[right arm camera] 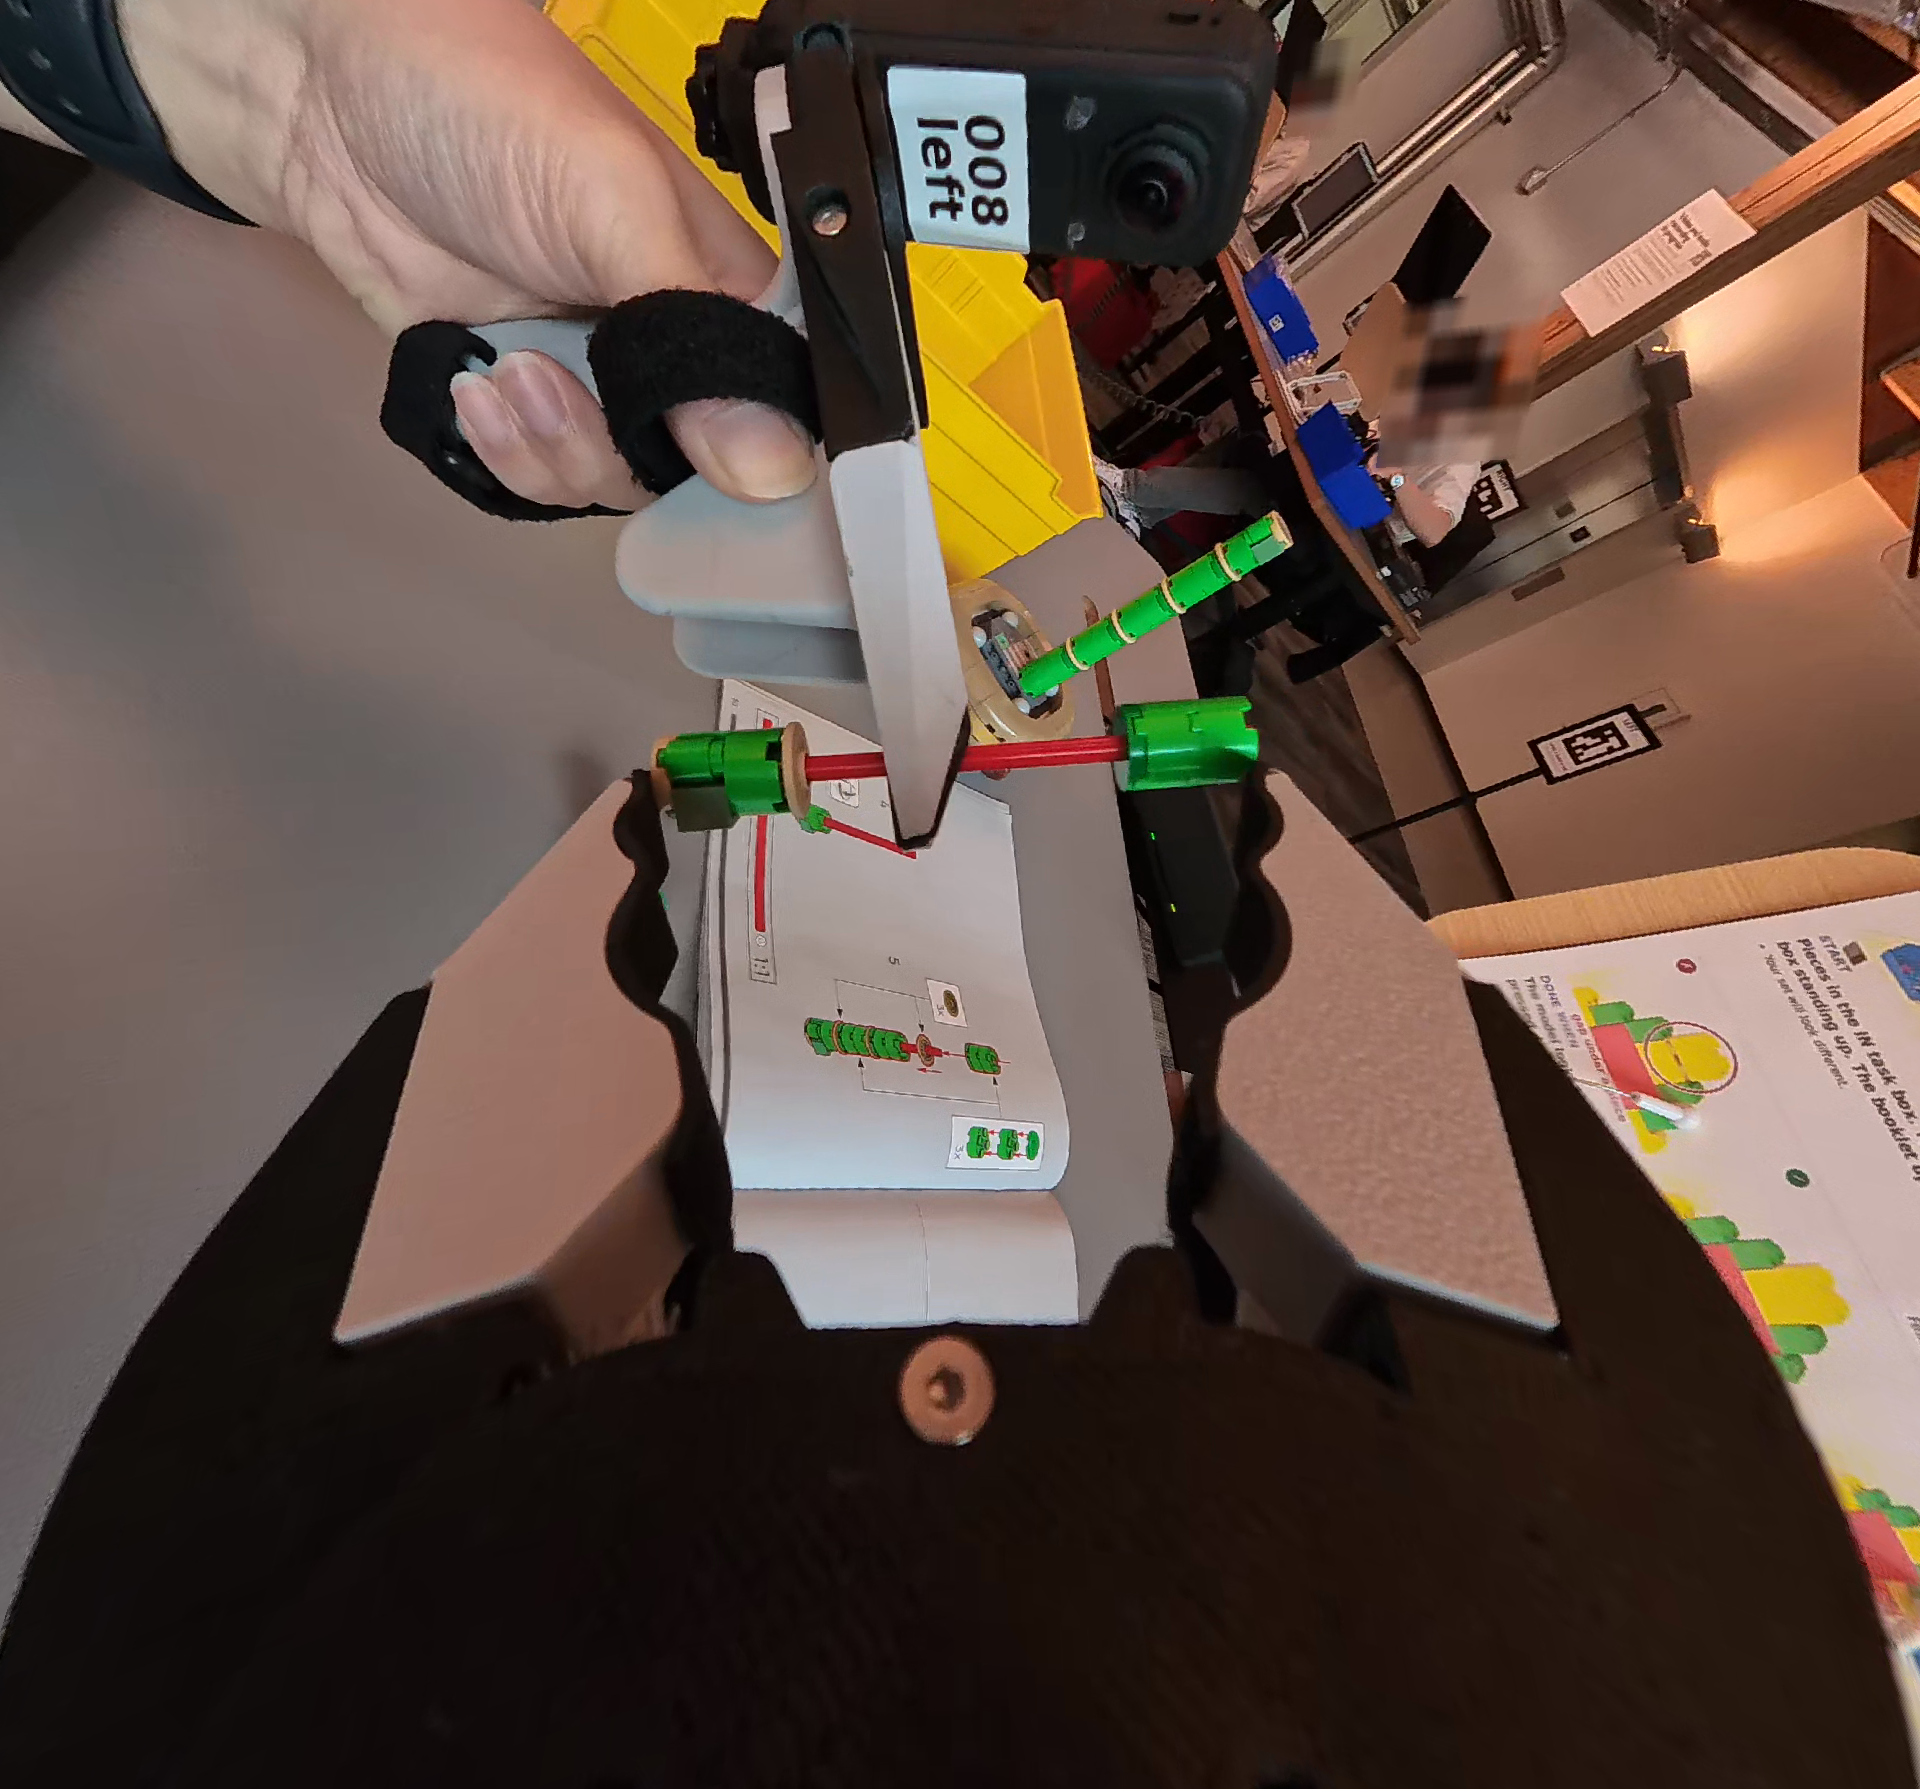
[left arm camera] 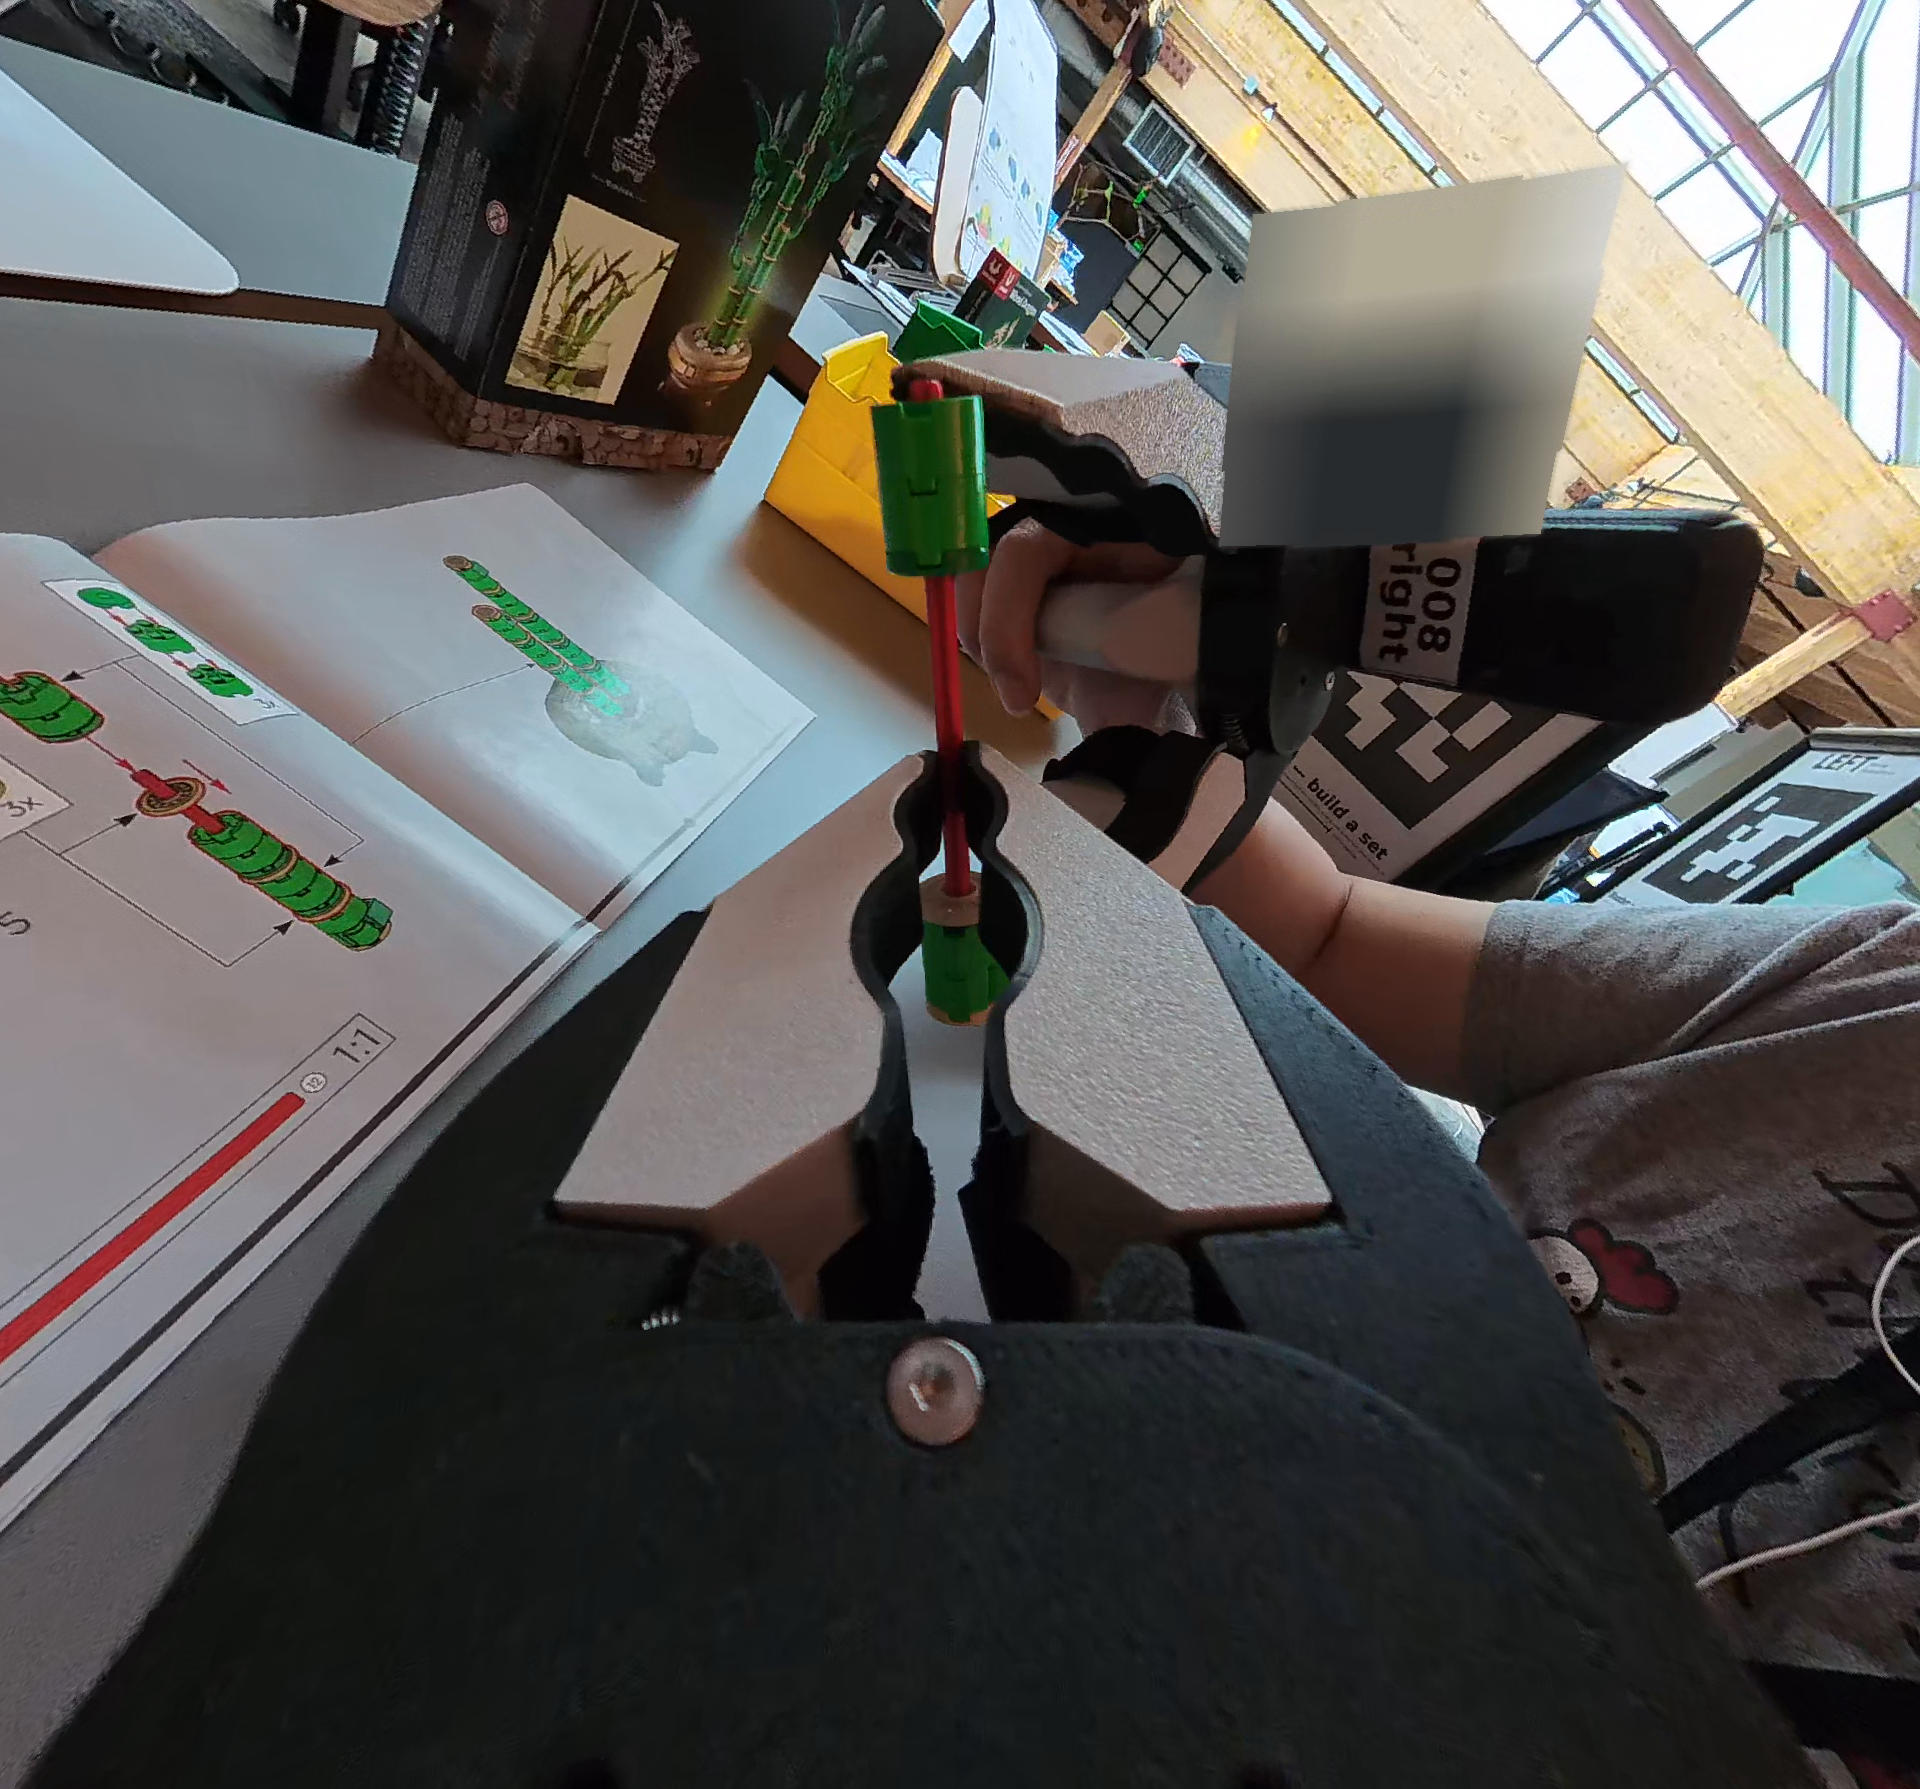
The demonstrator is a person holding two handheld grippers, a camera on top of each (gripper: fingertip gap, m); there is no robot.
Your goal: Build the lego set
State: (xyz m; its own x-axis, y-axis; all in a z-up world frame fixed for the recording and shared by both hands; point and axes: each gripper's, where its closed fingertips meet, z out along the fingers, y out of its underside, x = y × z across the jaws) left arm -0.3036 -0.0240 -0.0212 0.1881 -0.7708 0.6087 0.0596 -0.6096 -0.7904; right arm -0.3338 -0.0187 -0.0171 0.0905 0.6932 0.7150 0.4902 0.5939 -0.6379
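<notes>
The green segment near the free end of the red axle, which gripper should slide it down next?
Right, probably: its open fingers flank the axle by the green segment, while left is shut on the axle.

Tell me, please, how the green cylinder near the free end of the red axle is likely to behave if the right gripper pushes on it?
The green cylinder probably slides along the thin red axle; nothing visible locks it. The axle may flex, since the left gripper pinches it only mid-length. It looks light: small plastic.
</notes>
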